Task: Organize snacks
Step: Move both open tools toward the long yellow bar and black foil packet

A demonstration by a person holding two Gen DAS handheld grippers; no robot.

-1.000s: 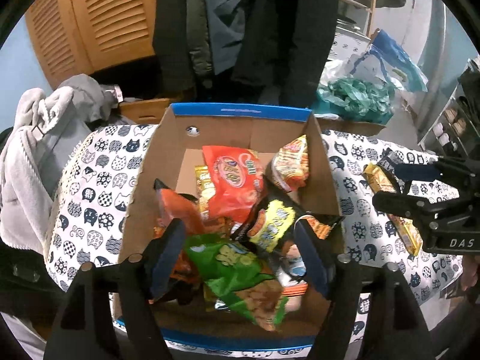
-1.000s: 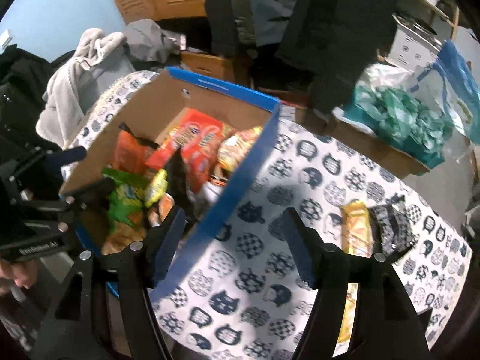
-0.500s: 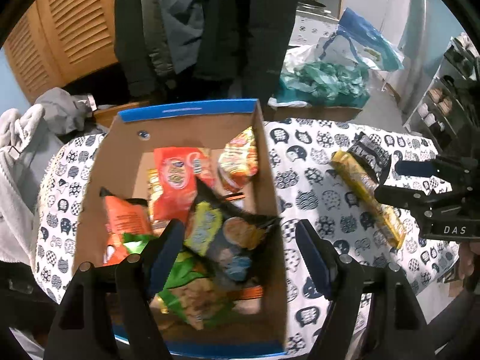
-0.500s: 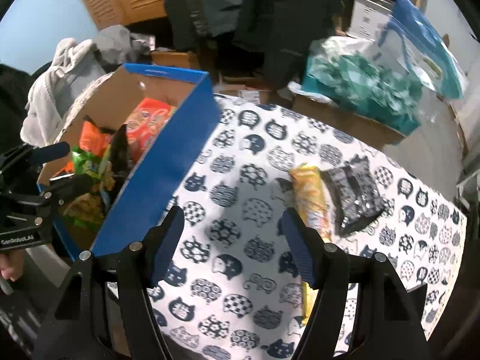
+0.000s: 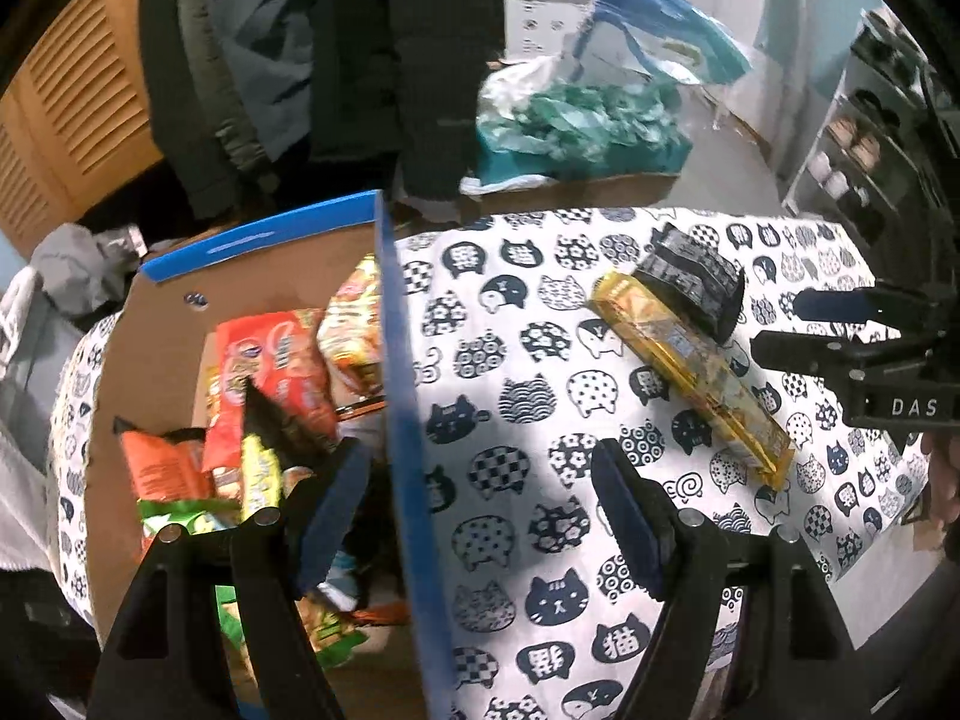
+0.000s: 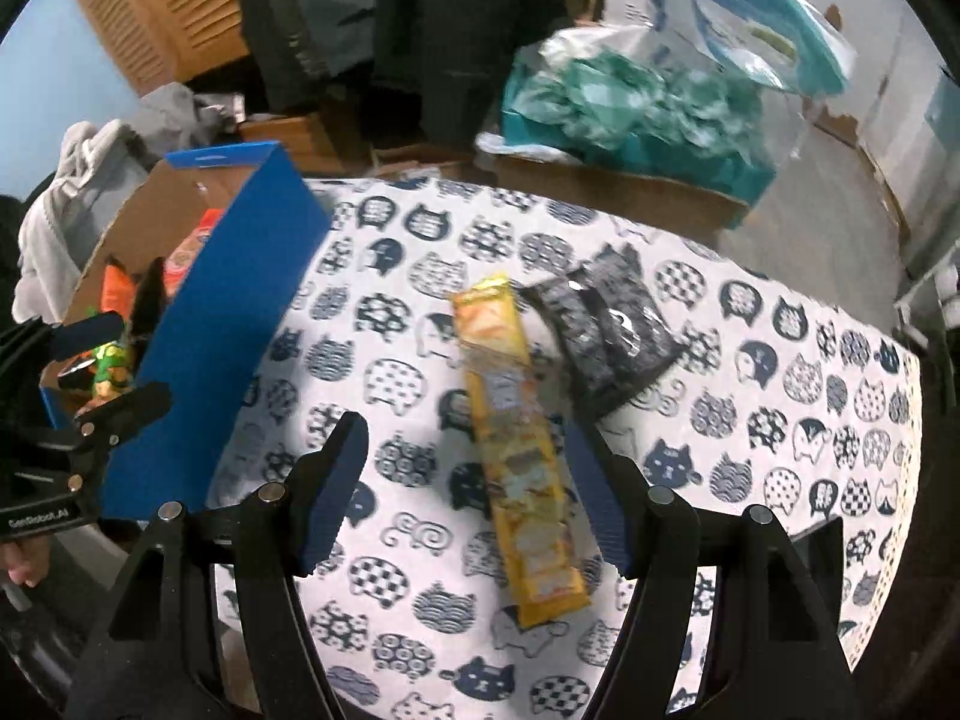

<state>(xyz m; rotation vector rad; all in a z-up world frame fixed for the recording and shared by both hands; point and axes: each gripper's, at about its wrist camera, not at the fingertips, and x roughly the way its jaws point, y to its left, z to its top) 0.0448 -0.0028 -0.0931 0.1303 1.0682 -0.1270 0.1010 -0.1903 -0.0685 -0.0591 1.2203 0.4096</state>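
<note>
A cardboard box with blue outer walls (image 5: 401,396) (image 6: 240,312) stands on the left of the cat-print tablecloth and holds several snack bags, among them a red one (image 5: 270,360). A long yellow packet (image 5: 690,366) (image 6: 516,444) and a black packet (image 5: 690,276) (image 6: 606,330) lie on the cloth to the right of the box. My left gripper (image 5: 480,516) hangs open over the box's right wall, nothing between its fingers. My right gripper (image 6: 465,486) is open above the cloth, and the yellow packet shows just inside its right finger (image 6: 594,498), untouched.
Behind the table sit a cardboard box with a teal plastic bag (image 6: 630,102), hanging dark coats (image 5: 360,60) and slatted wooden doors (image 6: 150,18). Grey clothes (image 6: 66,204) pile up at the left. A shelf unit (image 5: 864,144) stands at the right, by the table's edge.
Both grippers have swung right, away from over the box toward the open cloth. The yellow and black packets now sit nearer the middle of both views. Jaws kept the same width.
</note>
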